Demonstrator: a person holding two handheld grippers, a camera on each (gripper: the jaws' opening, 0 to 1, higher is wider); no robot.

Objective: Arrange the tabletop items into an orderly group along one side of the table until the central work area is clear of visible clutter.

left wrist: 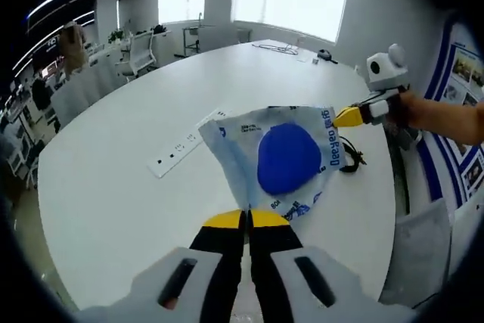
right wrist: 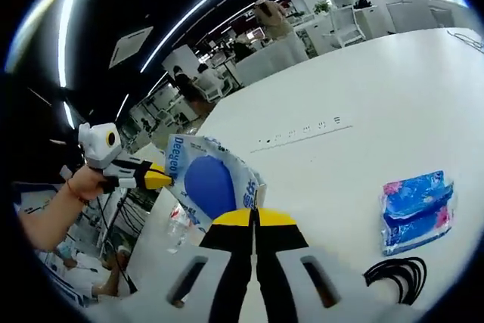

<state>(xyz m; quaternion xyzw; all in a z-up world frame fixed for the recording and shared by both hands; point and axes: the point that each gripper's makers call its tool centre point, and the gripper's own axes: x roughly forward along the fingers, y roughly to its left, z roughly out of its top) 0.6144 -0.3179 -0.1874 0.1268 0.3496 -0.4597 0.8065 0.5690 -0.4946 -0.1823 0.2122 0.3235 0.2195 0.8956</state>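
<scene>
Both hand-held grippers, the left (left wrist: 247,221) and the right (right wrist: 255,219), pinch 1 clear packet (left wrist: 281,158) with a blue disc, held mid-frame above the white surface (left wrist: 113,187). Opposing pulls could tear it or slip 1 grip.

Each gripper (left wrist: 246,221) has black jaws with yellow tips on a pale grey slotted body.

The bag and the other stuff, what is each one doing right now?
Plastic bag: held up off the table by both grippers.
Left gripper: fingers shut on the bag's edge.
Right gripper: fingers shut on the bag's edge.
Blue packet: lying flat.
Black cable: coiled, lying loose.
</scene>
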